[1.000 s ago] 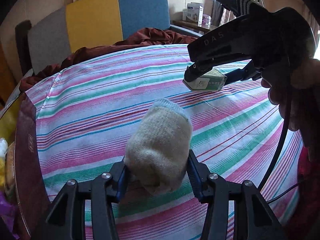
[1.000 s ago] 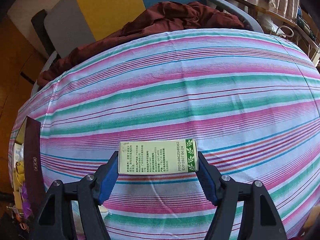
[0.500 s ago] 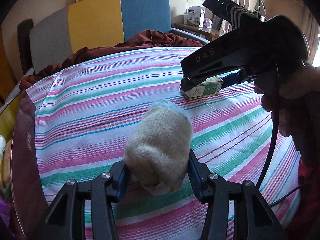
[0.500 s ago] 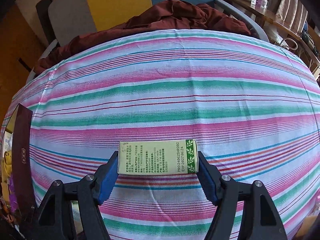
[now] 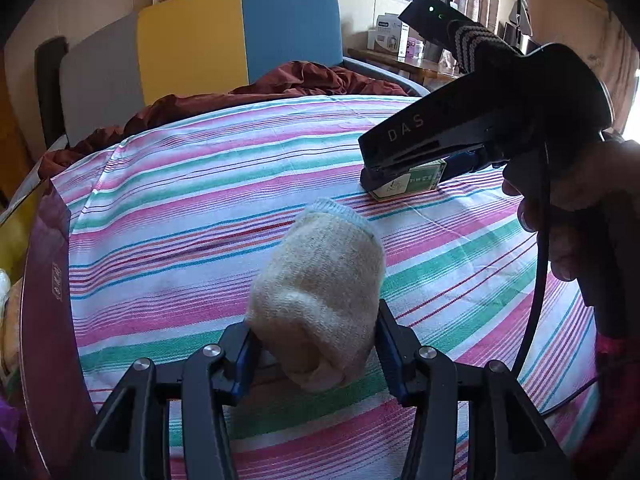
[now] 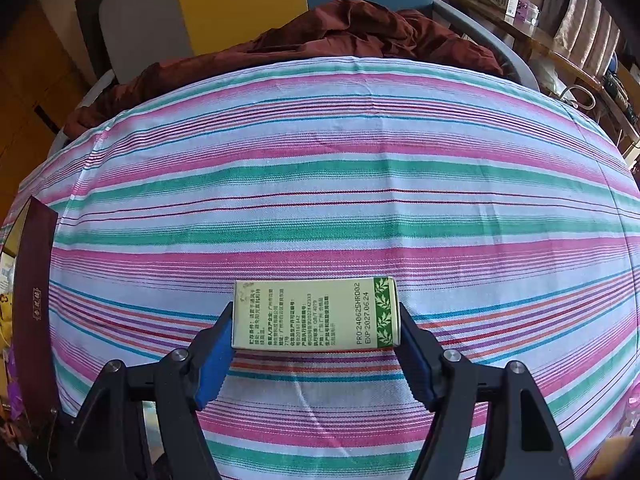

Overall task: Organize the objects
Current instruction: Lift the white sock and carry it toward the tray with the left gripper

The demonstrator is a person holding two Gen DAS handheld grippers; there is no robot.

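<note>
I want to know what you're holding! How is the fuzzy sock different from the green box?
The rolled sock is soft, rounded and plain cream; the green box is stiff, flat-sided and covered in printed writing. The sock sits in the left gripper above the striped sheet; the box in the right gripper seems to touch the sheet. Both are pinched between jaws with blue pads.

A striped bedsheet [image 6: 320, 184] carries the green box [image 6: 316, 314] and a maroon blanket [image 6: 360, 36].
</note>
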